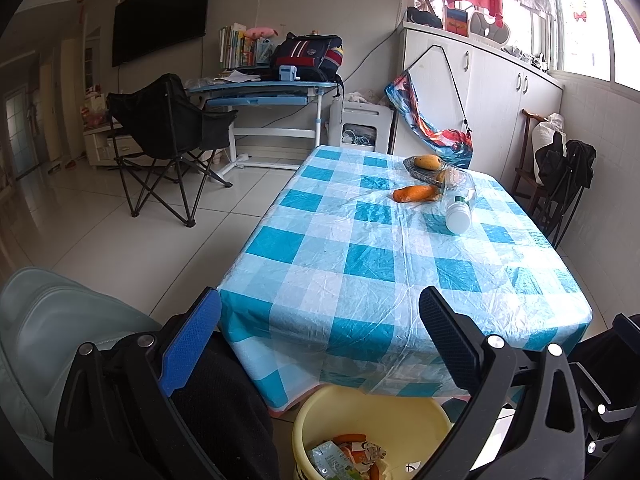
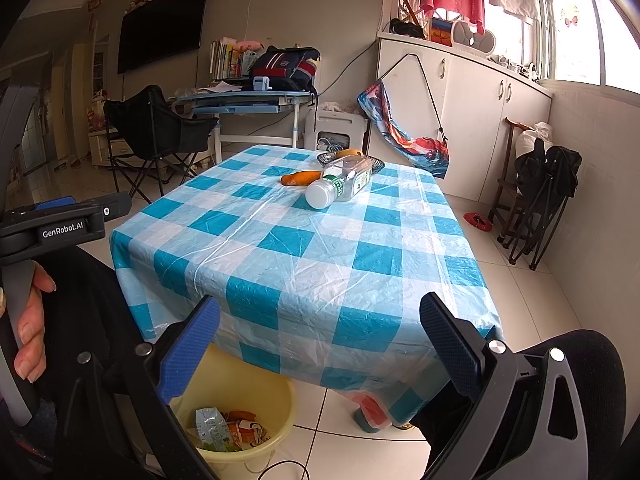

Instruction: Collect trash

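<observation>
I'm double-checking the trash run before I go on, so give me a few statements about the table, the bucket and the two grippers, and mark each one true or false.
1. The plastic bottle lies on its side on the table. True.
2. The left gripper is shut on the bottle. False: it is open and holds nothing.
3. The yellow bucket on the floor already holds cartons. True.
4. The orange peel is inside the bucket. False: it lies on the table beside the bottle.
5. The right gripper is open. True.
</observation>
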Motion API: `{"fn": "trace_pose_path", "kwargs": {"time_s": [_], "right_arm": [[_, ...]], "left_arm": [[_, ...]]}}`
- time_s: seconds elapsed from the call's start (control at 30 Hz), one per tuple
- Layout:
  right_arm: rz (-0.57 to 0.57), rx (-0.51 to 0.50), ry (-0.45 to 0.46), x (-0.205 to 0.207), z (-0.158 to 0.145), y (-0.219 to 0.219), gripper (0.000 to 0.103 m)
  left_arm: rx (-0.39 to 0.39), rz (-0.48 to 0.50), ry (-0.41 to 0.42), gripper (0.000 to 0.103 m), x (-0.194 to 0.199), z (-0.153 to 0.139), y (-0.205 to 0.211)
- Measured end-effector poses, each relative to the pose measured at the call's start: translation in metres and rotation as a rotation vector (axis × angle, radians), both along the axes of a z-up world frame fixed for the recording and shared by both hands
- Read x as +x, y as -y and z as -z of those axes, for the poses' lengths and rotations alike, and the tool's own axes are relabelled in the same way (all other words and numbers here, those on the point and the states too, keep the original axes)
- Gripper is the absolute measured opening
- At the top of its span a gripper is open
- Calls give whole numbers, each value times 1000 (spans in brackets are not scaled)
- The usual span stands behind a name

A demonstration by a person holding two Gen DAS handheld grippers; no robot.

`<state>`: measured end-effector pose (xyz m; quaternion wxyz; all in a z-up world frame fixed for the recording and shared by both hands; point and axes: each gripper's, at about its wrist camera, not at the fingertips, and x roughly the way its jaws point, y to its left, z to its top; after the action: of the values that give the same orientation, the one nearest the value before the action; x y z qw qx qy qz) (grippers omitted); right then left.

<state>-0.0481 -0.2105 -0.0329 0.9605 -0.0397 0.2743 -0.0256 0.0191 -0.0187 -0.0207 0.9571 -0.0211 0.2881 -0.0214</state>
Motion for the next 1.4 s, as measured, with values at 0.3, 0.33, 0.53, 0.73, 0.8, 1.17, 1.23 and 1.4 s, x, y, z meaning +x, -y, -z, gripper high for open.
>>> {"fn": "trace_pose_path", "kwargs": {"time_s": [0.3, 0.33, 0.53, 0.73, 0.8, 1.17, 1.23, 1.4], "right_arm": [[11, 25, 17, -5, -3, 7, 96], [14, 29, 20, -5, -3, 8, 96], [25, 58, 27, -6, -5, 15, 96], [17, 52, 25, -5, -4, 13, 96], [16, 51, 23, -5, -4, 13, 96], [15, 55, 21, -5, -3, 13, 96], [10, 76, 18, -3, -3, 14, 96], [6, 126, -10, 23, 0, 23, 96]], "left_arm": [[5, 1, -3, 96, 0, 1, 1], [5, 2, -3, 96, 0, 1, 1], [24, 10, -6, 96, -3, 4, 4], [26, 12, -9, 96, -3, 3, 7], [25, 11, -9, 96, -4, 4, 7], [21, 17, -13, 96, -1, 0, 7], [19, 29, 9, 96, 0, -6, 9], [29, 80, 22, 96, 8, -17, 9]]}}
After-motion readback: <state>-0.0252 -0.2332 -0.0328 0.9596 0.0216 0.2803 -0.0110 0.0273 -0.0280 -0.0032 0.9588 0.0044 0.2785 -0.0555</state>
